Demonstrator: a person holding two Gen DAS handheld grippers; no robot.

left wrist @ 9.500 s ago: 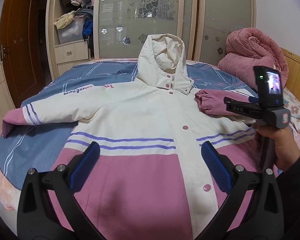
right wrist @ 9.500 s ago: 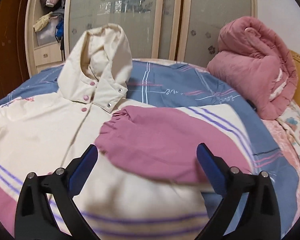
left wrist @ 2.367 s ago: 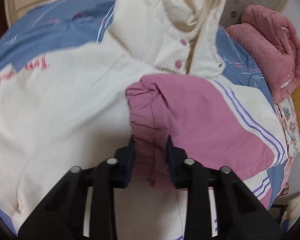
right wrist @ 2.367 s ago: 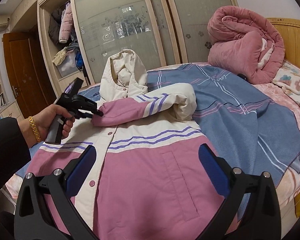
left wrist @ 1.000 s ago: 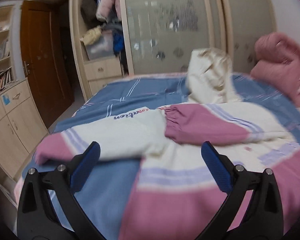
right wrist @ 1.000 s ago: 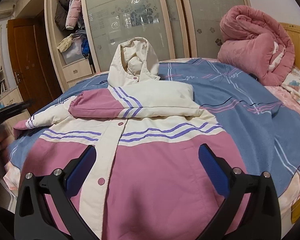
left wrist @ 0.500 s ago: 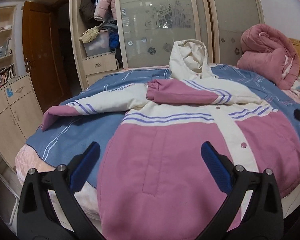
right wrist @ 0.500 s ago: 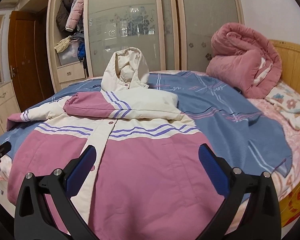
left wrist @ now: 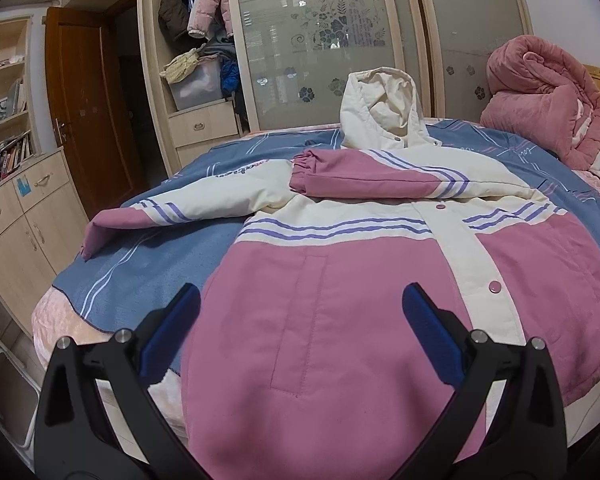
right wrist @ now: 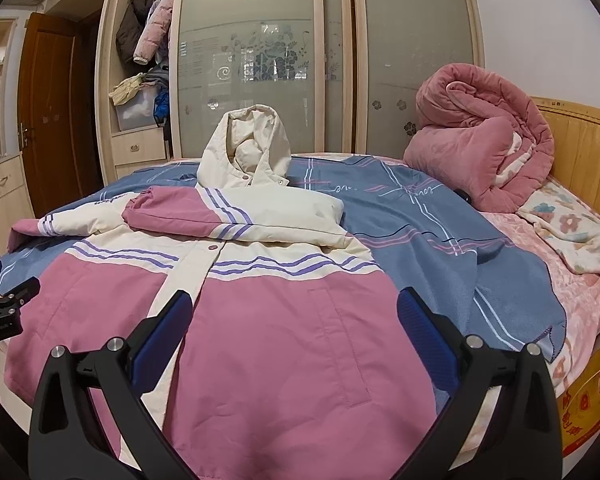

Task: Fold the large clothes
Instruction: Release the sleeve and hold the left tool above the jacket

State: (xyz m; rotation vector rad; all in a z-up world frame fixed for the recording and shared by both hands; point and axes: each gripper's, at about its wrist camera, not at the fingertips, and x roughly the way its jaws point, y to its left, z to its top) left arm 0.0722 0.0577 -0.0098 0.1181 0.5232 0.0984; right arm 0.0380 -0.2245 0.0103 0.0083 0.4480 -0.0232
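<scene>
One sleeve (left wrist: 364, 176) is folded, lying across the chest of the coat (left wrist: 340, 300) in the middle of the left wrist view, its pink cuff pointing toward the left of frame. The other sleeve (left wrist: 172, 210) is not yet done: it stretches out flat to the left centre of that view, over the blue blanket (left wrist: 140, 276). The hood (right wrist: 246, 148) stands puffed up at centre frame in the right wrist view, unfolded, and the pink lower body of the coat fills the bottom of both views, so by my reckoning the job is at an early stage.

Both tools are spread wide with nothing between the blue pads: the left gripper (left wrist: 300, 320) and the right gripper (right wrist: 296, 320) hover over the hem.

The coat lies on a bed (right wrist: 580, 292). A rolled pink quilt (right wrist: 480, 152) sits at upper right, a wardrobe (right wrist: 320, 60) with frosted sliding doors fills the back, a wooden door (left wrist: 84, 120) at upper left.
</scene>
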